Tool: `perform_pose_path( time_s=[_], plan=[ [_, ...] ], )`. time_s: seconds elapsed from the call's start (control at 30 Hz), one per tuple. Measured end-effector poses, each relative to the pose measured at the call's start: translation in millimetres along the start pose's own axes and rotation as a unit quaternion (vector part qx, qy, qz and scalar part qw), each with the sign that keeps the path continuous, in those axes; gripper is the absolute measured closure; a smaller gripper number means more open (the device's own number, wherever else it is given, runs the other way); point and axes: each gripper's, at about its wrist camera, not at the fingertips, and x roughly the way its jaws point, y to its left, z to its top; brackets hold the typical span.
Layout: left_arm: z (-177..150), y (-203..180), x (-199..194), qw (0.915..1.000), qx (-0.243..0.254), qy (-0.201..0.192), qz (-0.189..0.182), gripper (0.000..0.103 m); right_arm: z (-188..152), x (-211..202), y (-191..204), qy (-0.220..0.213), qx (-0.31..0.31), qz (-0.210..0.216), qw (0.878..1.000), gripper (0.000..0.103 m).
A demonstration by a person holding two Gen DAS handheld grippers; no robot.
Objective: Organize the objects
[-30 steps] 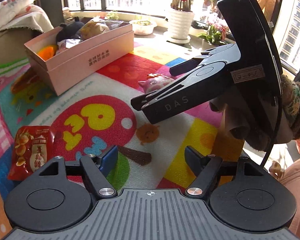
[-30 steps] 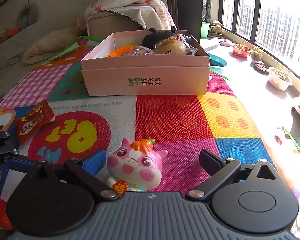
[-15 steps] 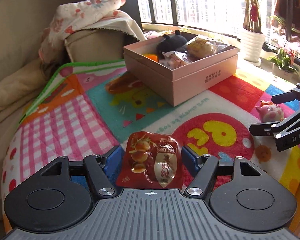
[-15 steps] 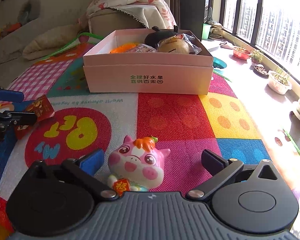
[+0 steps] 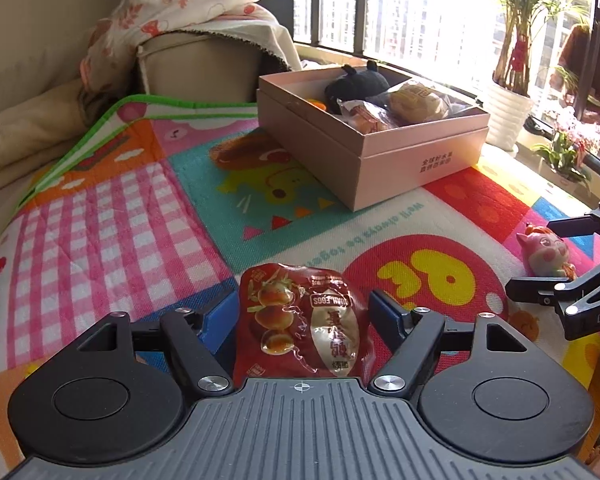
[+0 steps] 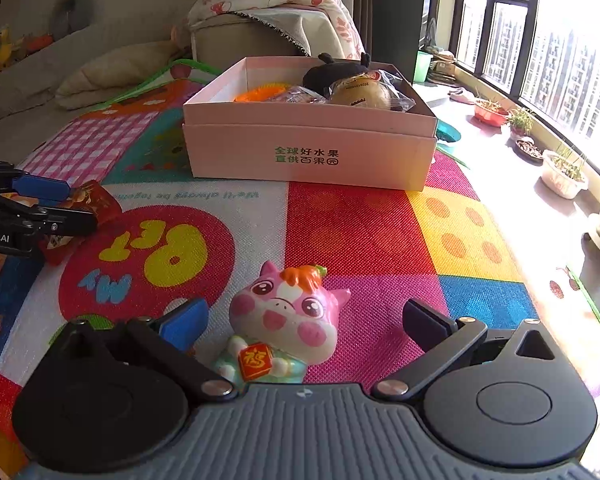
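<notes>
Left wrist view: red snack packet (image 5: 304, 320) is framed by left gripper (image 5: 300, 312), fingers still opening, nothing gripped; pig toy (image 6: 284, 320) sits between wide-open right gripper (image 6: 304, 320). Slippery foil could get pinched crooked and dropped short of pink box (image 5: 380, 152)

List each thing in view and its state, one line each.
Left gripper: opening, red snack packet between its fingers.
Right gripper: open wide around the pig figurine.
Red snack packet: flat on the mat.
Pig figurine: upright.
Pink box: lidless, partly filled.
</notes>
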Motion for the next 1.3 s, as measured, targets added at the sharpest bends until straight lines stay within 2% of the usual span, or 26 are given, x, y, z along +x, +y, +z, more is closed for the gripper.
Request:
perform_pose_path(
  time_s=[0.13, 0.2, 0.43, 0.63, 0.7, 0.73, 0.8, 0.83, 0.87, 0.9, 1.0, 1.13, 1.3],
  plan=[
    [0.3, 3.1, 2.8, 0.9999, -0.014, 0.001, -0.002, 0.022, 2.3, -0.7, 3.0, -0.002, -0.002, 0.002, 1.0, 0.0],
    [-1.6, 4.1, 9.3, 0.9996, -0.019, 0.022, -0.001, 0.023, 3.4, -2.1, 5.3, -0.007, -0.005, 0.002, 1.0, 0.0],
    [-3.1, 1.8, -0.8, 0.9999, -0.017, -0.001, 0.0, 0.026, 8.9, -8.5, 8.1, -0.022, -0.025, -0.01, 0.999, 0.003],
    [-4.0, -0.1, -0.9, 0.9997, -0.023, 0.004, 0.002, 0.028, 8.2, -1.8, 8.5, 0.001, -0.018, -0.001, 1.0, 0.022],
    [-4.5, -1.0, -1.5, 0.9996, -0.026, 0.003, 0.004, 0.028, 9.0, -4.9, 9.6, 0.003, -0.017, 0.003, 1.0, 0.044],
    [-4.6, -1.2, -1.9, 0.9996, -0.028, 0.002, 0.003, 0.028, 9.7, -6.5, 10.9, 0.002, -0.019, 0.0, 1.0, 0.048],
    [-4.0, -1.8, -2.5, 0.9996, -0.029, 0.004, -0.002, 0.029, 10.0, -10.2, 12.4, -0.001, -0.022, -0.001, 1.0, 0.048],
    [-4.3, -3.2, -4.0, 0.9996, -0.028, 0.0, -0.001, 0.036, 10.3, -12.3, 12.9, -0.002, -0.022, -0.001, 1.0, 0.049],
    [-4.2, -4.3, -7.8, 0.9995, -0.026, -0.012, 0.009, 0.05, 10.4, -14.5, 13.0, -0.003, -0.022, 0.001, 1.0, 0.049],
    [-3.3, -4.3, -11.6, 0.9994, -0.025, -0.02, 0.014, 0.06, 10.7, -17.2, 13.3, -0.004, -0.022, 0.003, 1.0, 0.049],
    [0.7, -1.0, -23.0, 0.9991, -0.031, -0.03, 0.005, 0.074, 11.6, -26.6, 14.3, -0.012, -0.024, 0.01, 1.0, 0.049],
    [-0.8, -2.9, -24.5, 0.9996, -0.016, -0.022, 0.01, 0.074, 13.0, -40.0, 15.5, -0.028, -0.033, 0.013, 0.999, 0.049],
    [-2.7, 8.5, -12.9, 0.9988, -0.045, -0.009, 0.016, 0.066, 11.7, -38.0, 11.7, -0.026, -0.024, 0.015, 0.999, 0.049]
  ],
)
